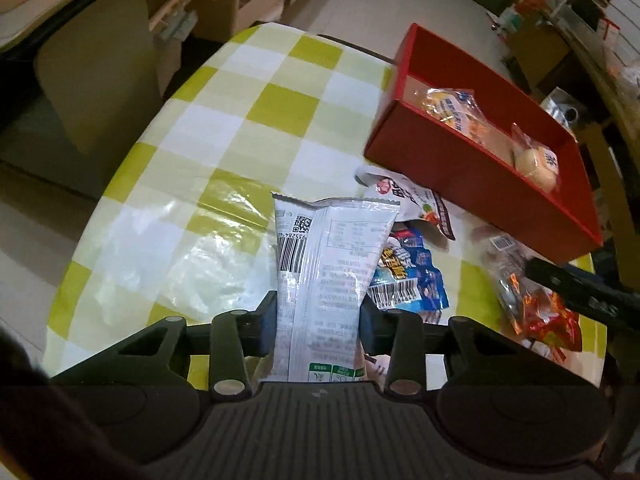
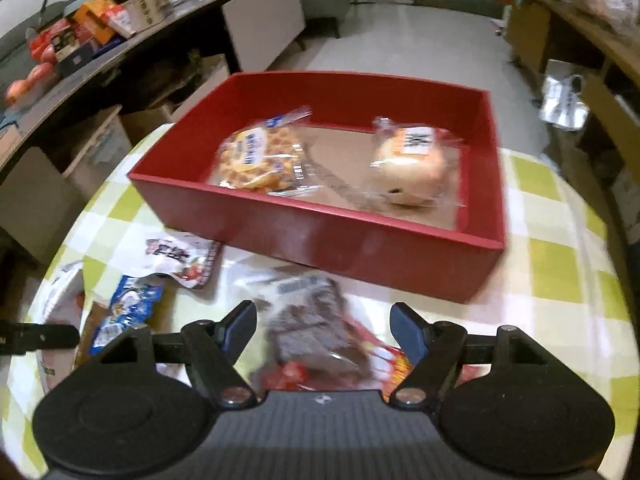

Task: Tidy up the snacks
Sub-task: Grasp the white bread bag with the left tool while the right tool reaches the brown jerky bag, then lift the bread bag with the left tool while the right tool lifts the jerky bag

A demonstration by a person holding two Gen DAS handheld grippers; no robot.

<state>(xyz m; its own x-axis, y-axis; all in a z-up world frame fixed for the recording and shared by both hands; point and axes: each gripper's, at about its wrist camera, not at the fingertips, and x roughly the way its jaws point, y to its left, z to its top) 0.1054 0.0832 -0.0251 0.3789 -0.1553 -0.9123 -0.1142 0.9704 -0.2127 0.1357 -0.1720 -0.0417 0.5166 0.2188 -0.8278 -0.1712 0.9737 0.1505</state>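
Observation:
My left gripper (image 1: 320,320) is shut on a white snack packet (image 1: 328,256), which stands upright between its pads with the barcode side showing. My right gripper (image 2: 323,326) is open just above a brown and red snack packet (image 2: 312,332) that lies on the table between its fingers, untouched. The red box (image 2: 360,240) stands behind it and holds a waffle packet (image 2: 260,156) and a wrapped bun (image 2: 408,168). In the left wrist view the red box (image 1: 472,184) is at the upper right.
A blue packet (image 1: 412,272) and a white and red pouch (image 1: 416,200) lie beside the held packet. The round table has a green and white checked cloth (image 1: 240,120). Cardboard boxes and cluttered shelves (image 2: 92,32) surround it.

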